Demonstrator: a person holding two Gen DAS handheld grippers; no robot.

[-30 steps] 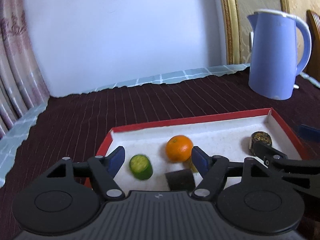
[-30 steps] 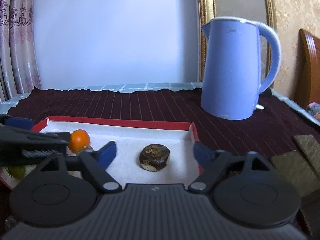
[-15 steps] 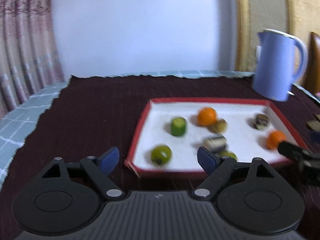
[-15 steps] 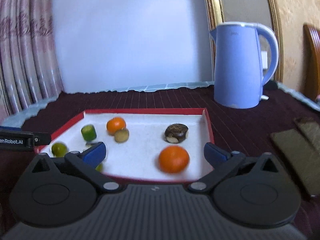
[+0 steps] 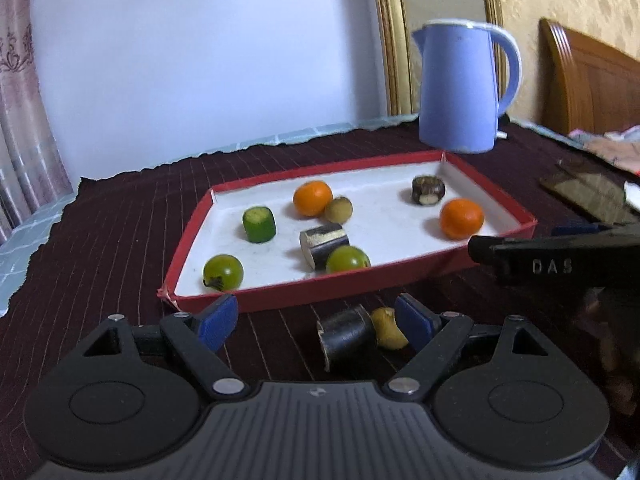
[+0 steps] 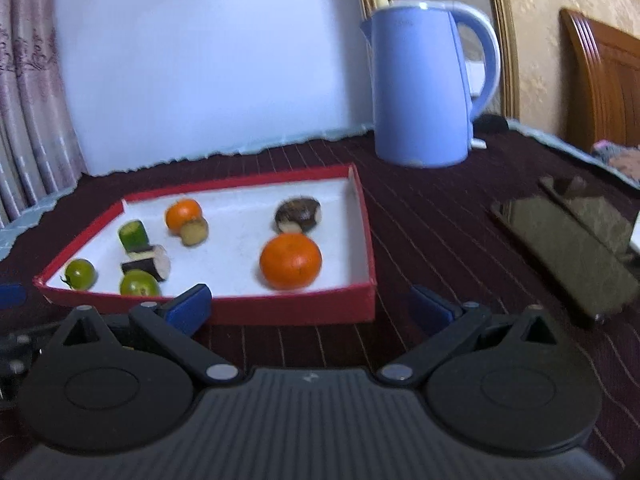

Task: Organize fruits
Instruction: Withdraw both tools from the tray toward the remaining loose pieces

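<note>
The left gripper (image 5: 316,318) hangs low over the dark striped cloth (image 5: 120,232) with its jaws apart and gripping nothing. Just before it, outside the tray, lie a dark cylinder piece (image 5: 346,334) and a small yellowish piece (image 5: 386,326), touching each other, the yellowish one close against the right blue pad. The right gripper (image 6: 308,306) is also spread wide and empty, near the tray's near-right corner.

Beyond them sits the red-rimmed tray (image 5: 360,284) with a white floor. Nearest in it are two green fruits (image 5: 223,272) and a dark cylinder (image 5: 322,240) touching the right one. Farther in stand a green cut piece (image 5: 259,224), an orange (image 5: 313,198) touching a tan fruit (image 5: 339,209), a second orange (image 5: 461,218) at right, and a dark brown piece (image 5: 429,190) at far right.

Farthest back stands a blue kettle (image 5: 460,88).
</note>
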